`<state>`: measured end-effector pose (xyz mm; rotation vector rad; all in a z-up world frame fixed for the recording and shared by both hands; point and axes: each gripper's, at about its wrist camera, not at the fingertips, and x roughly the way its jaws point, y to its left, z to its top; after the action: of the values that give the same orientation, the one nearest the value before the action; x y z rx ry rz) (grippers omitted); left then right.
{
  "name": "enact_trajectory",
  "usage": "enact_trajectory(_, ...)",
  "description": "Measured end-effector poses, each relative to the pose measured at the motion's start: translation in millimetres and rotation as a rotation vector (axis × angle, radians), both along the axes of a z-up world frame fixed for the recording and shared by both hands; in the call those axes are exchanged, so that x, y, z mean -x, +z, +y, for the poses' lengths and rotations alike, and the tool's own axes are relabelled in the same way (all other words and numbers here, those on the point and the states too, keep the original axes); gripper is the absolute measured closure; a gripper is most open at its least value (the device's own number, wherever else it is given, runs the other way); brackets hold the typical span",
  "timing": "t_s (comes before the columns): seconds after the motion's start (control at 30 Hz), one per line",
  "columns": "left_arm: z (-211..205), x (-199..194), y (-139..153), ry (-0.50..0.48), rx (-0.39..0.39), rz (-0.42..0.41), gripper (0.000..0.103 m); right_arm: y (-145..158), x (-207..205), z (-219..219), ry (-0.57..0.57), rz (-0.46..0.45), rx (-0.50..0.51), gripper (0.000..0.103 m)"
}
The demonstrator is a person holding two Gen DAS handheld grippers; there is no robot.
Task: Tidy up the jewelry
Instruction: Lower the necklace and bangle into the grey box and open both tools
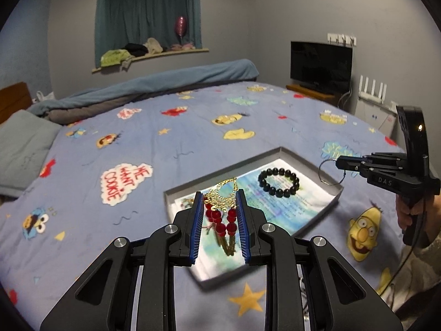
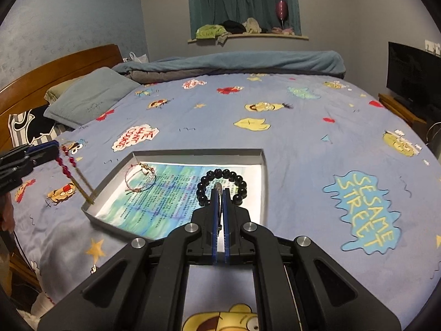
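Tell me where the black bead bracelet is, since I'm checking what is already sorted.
The black bead bracelet lies flat inside the shallow grey box on the bed, on the printed sheet toward the box's right side, just ahead of the right gripper.

Open bedspread (image 2: 303, 138) surrounds the tray (image 2: 198, 153); its walls obstruct.

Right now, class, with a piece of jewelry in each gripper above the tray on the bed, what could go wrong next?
1. The red bead necklace dangles from the left gripper; its gold tassel hangs by the tray rim in the right wrist view and might snag.
2. The right gripper pinches only a thin wire ring, which could slip.
3. Either piece might land on the black bead bracelet and tangle.
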<state>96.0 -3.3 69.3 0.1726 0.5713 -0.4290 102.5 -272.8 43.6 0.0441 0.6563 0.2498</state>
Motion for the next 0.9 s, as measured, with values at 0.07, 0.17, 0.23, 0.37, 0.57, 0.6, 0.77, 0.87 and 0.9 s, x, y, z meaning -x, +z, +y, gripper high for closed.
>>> enact_trajectory(0.07, -7, -9, -9, -0.010, -0.003, 0.020, 0.078, -9, -7, 4, 0.010, 0.023, -0.003, 0.100)
enact_trajectory(0.17, -17, -21, -23, -0.033, 0.024, 0.059, 0.078, -18, -14, 9, 0.027, 0.053, -0.015, 0.100)
enact_trajectory(0.23, -20, -23, -27, -0.052, 0.044, 0.066, 0.078, -24, -19, 13, 0.042, 0.071, -0.025, 0.100)
enact_trajectory(0.37, -27, -29, -41, -0.067, 0.049, 0.087, 0.078, -33, -24, 21, 0.066, 0.097, -0.029, 0.100)
enact_trajectory(0.57, -17, -39, -68, -0.030, 0.025, 0.152, 0.078, -47, -33, 19, 0.049, 0.148, -0.028, 0.100)
enact_trajectory(0.6, -14, -41, -72, -0.019, 0.020, 0.162, 0.078, -49, -34, 17, 0.042, 0.148, -0.022, 0.100)
enact_trajectory(0.77, 0, -43, -85, 0.018, -0.004, 0.191, 0.078, -53, -36, 11, 0.015, 0.161, -0.016, 0.100)
enact_trajectory(0.87, 2, -44, -92, 0.020, -0.030, 0.205, 0.078, -56, -38, 8, -0.004, 0.176, -0.010, 0.100)
enact_trajectory(0.9, 2, -44, -93, 0.019, -0.044, 0.205, 0.078, -57, -38, 7, -0.010, 0.182, -0.006, 0.100)
